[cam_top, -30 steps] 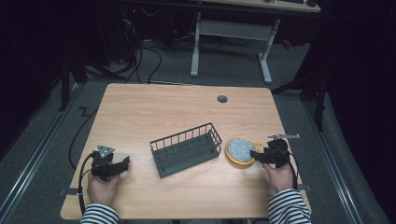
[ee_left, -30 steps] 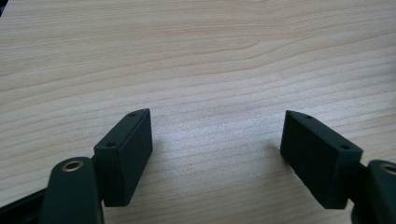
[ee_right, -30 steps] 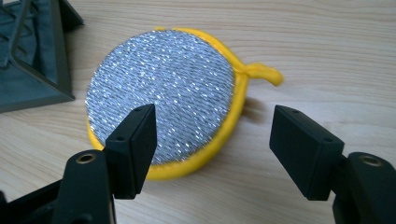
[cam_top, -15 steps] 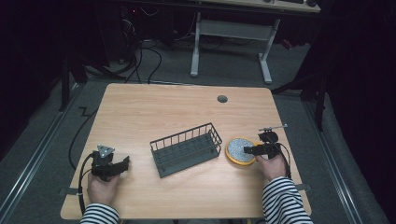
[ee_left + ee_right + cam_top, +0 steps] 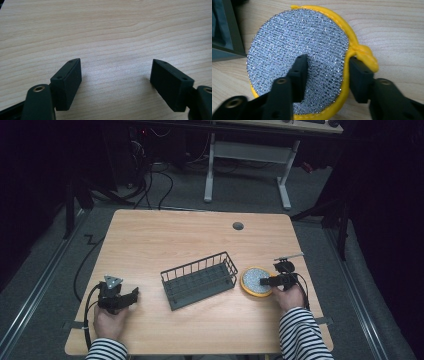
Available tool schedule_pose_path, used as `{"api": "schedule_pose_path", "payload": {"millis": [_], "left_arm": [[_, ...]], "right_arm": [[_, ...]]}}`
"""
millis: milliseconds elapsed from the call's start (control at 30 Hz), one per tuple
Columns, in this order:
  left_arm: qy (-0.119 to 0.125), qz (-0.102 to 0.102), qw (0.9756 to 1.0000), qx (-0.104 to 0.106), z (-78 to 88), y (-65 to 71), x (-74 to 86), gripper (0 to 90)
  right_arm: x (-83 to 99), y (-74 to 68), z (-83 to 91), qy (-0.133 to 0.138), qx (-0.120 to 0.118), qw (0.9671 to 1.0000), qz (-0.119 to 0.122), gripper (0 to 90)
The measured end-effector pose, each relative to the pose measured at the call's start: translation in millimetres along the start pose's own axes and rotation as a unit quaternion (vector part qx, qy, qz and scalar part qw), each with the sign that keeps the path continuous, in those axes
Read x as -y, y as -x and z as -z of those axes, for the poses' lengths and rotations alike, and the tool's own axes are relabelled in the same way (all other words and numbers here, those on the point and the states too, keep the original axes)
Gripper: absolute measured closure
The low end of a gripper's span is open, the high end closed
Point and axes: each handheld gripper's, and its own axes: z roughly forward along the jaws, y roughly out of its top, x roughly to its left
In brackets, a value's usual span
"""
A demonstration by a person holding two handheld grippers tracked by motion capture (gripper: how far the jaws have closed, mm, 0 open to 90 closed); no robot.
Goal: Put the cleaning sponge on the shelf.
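Note:
A round scouring pad [image 5: 254, 281], silver mesh on top with a yellow rim, lies on the table right of a dark wire basket [image 5: 200, 280]. My right gripper [image 5: 264, 281] reaches onto its right edge. In the right gripper view one finger [image 5: 298, 72] rests on the silver mesh of the pad [image 5: 297, 42]. The other finger [image 5: 359, 77] presses the yellow rim, which bulges there. The right gripper [image 5: 327, 60] has just been closing, with the pad's edge between its jaws. My left gripper [image 5: 131, 295] rests at the front left, and its jaws [image 5: 116, 66] stand open over bare wood.
The wooden table [image 5: 175, 235] has a round cable hole [image 5: 238, 226] near its far edge. The basket's corner [image 5: 224, 30] lies close to the pad's left side. Cables and a desk frame stand on the floor beyond the table.
The right gripper has moved left onto the scouring pad and its jaws have narrowed around the pad's edge. The left gripper has stayed where it was.

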Motion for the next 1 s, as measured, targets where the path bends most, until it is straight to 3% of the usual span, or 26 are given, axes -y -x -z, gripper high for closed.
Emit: {"api": "schedule_pose_path", "payload": {"millis": [100,267,633,1000], "left_arm": [[0.000,-0.001,1.0000,-0.001,0.0,0.4,0.0,25.6],[0.001,-0.001,1.0000,-0.002,0.0,0.7,0.0,25.7],[0.000,-0.002,1.0000,0.000,0.0,0.5,0.0,25.5],[0.000,-0.002,1.0000,0.002,-0.1,0.4,-0.1,25.5]], "right_arm": [[-2.0,1.0,1.6,0.000,0.001,1.0000,0.010,67.9],[-2.8,-3.4,2.4,0.002,0.009,0.9996,0.028,76.9],[-2.2,-3.2,10.0,0.026,-0.018,0.9991,0.029,80.1],[1.8,0.0,32.7,0.048,-0.018,0.9977,0.043,80.4]]}}
